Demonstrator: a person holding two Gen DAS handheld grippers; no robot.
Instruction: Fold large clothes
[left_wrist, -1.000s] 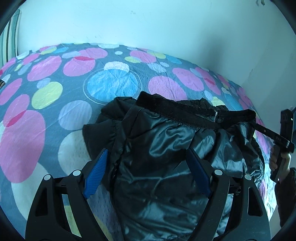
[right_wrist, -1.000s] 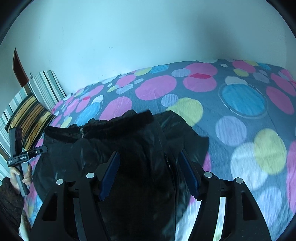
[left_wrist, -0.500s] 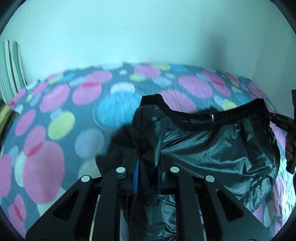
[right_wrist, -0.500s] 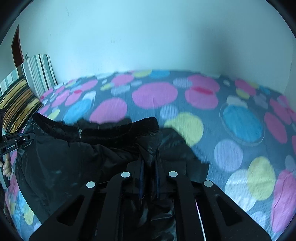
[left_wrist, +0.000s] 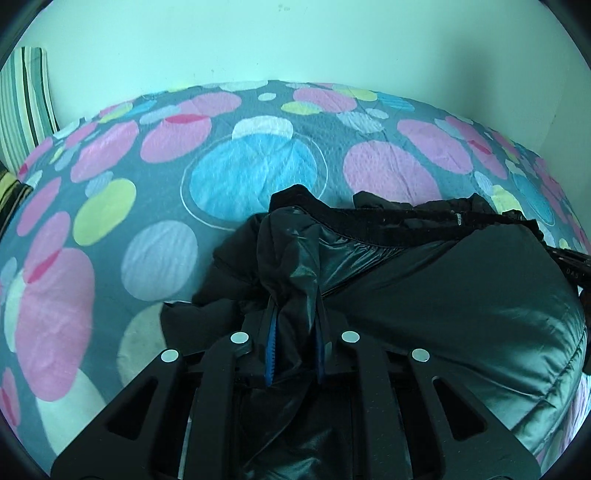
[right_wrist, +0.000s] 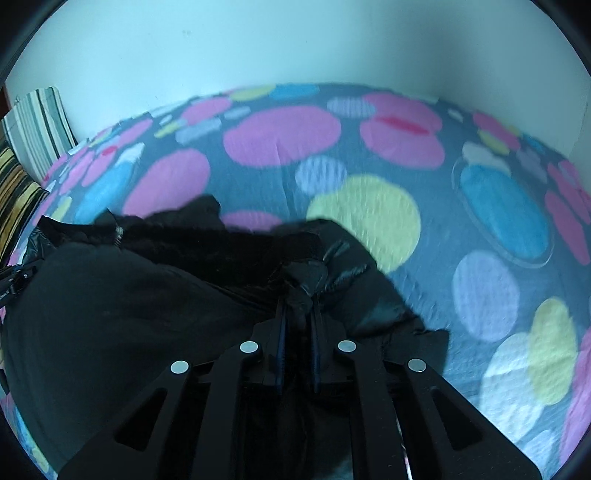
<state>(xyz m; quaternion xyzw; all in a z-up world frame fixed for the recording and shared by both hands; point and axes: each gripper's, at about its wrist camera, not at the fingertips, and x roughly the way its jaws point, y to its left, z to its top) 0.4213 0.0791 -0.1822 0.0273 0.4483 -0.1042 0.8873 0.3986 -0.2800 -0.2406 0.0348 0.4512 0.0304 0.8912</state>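
Pinching black jacket (left_wrist: 461, 295) at both ends: left tongs (left_wrist: 293, 325) clamped on bunched fabric, right tongs (right_wrist: 297, 321) likewise. Jacket lies on dotted bedspread (left_wrist: 110, 206), long axis spanning between tongs, collar band on far side. Neither hand nearer; fold likely goes forward.

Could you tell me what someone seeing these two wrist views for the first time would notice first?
The shiny black puffer jacket fills the near part of both views, with a bunch of its fabric pinched in the closed jaws of the left gripper and the right gripper. Under it spreads the bedspread of big pink, blue and yellow-green circles, with a striped cushion against the wall at far left.
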